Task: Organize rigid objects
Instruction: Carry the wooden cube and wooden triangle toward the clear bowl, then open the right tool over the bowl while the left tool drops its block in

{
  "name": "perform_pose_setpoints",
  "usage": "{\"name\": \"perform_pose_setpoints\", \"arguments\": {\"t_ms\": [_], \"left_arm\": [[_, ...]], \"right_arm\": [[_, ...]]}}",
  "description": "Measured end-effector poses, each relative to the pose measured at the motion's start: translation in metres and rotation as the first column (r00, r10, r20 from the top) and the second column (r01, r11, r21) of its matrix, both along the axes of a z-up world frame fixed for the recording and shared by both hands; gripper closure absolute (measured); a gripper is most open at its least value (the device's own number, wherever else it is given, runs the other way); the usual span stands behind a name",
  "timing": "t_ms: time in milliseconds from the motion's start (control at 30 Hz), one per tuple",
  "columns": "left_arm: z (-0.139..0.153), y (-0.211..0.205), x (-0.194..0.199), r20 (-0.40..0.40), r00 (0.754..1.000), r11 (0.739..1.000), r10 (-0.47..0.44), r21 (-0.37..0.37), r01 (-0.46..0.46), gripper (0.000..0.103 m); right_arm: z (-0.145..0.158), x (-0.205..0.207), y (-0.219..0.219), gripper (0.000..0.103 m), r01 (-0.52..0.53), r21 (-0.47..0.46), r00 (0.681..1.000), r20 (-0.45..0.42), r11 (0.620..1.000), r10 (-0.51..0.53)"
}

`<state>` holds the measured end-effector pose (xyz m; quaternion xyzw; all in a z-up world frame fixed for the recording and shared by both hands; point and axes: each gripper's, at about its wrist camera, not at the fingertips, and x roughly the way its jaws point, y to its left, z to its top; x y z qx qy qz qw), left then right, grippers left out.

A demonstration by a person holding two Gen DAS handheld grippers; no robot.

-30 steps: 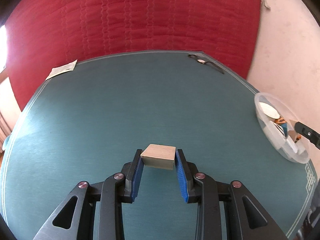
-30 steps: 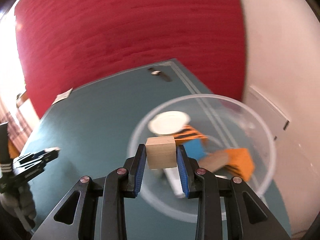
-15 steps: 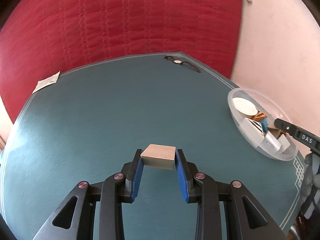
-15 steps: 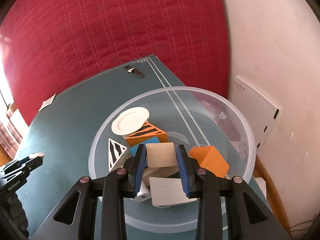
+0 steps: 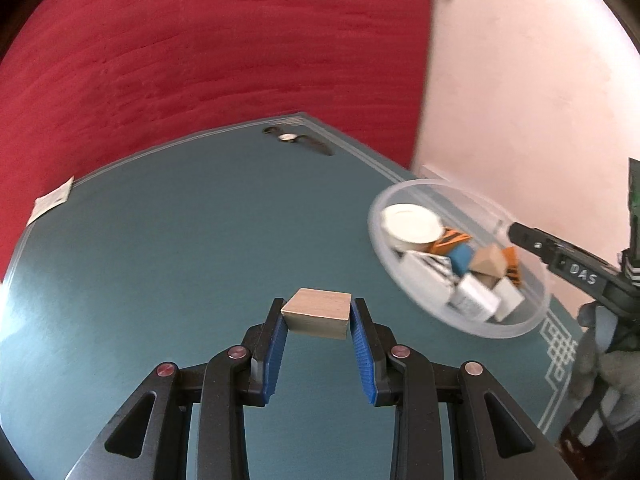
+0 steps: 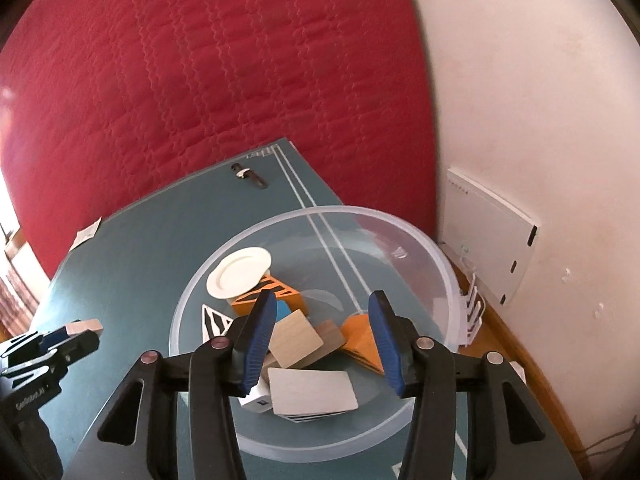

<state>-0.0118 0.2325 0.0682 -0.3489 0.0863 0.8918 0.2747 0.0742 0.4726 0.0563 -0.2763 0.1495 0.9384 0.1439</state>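
Over the teal desk (image 5: 160, 272), left wrist view: left tongs (image 5: 316, 316) clamped on a wooden block (image 5: 316, 312), blue pads pressing its two side faces, block held clear above the cloth. Clear plastic bowl (image 5: 516, 328) sits off to the right near the desk edge, already loaded with mixed pieces. Right tongs (image 5: 516, 234) reach in over the bowl's far rim. A paper slip (image 5: 52, 202) and a dark wristwatch-like thing (image 5: 296, 140) lie at the far side of the desk.

Right wrist view: right tongs (image 6: 322, 330) have just been opening and stand apart above the bowl (image 6: 444, 276), nothing pinched. A second wooden block (image 6: 296, 338) lies loose below them, tilted on the pile, beside an orange wedge (image 6: 358, 338), a white disc (image 6: 240, 272) and a grey card (image 6: 312, 392). Left tongs (image 6: 86, 326) show at the left edge with their block (image 6: 86, 325).

Handling guess: block looks stiff, light, smooth-faced, not fragile; flat opposite sides are the spot to grip, as now. Could slip if tilted; a drop into the bowl likely harmless.
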Motion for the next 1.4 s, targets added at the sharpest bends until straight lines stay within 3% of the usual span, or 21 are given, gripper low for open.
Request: {"name": "perform_pose_setpoints", "arguments": {"t_ms": [500,1000,1033,1267,1400], "left_arm": [[0.003,0.067,0.011,0.034,0.98,0.98,-0.194,0.044,0.193,0.07],[-0.016,0.096,0.015,0.07,0.966,0.969,-0.249,0.022,0.248,0.069],[-0.017,0.097,0.015,0.074,0.966,0.969,-0.249,0.016,0.248,0.067],[-0.013,0.093,0.025,0.048,0.964,0.965,-0.261,0.023,0.26,0.03],[-0.009,0.085,0.027,0.034,0.97,0.97,-0.243,0.029,0.242,0.025]], "right_arm": [[0.001,0.004,0.004,0.054,0.025,-0.008,0.999,-0.028,1.0,-0.026],[0.001,0.007,0.006,0.053,0.032,-0.018,0.999,-0.038,0.999,-0.033],[0.001,0.007,0.006,0.053,0.032,-0.017,0.999,-0.038,0.999,-0.033],[0.001,0.007,0.006,0.053,0.031,-0.017,0.999,-0.038,0.999,-0.031],[0.002,0.007,0.006,0.053,0.032,-0.017,0.999,-0.038,0.999,-0.032]]}}
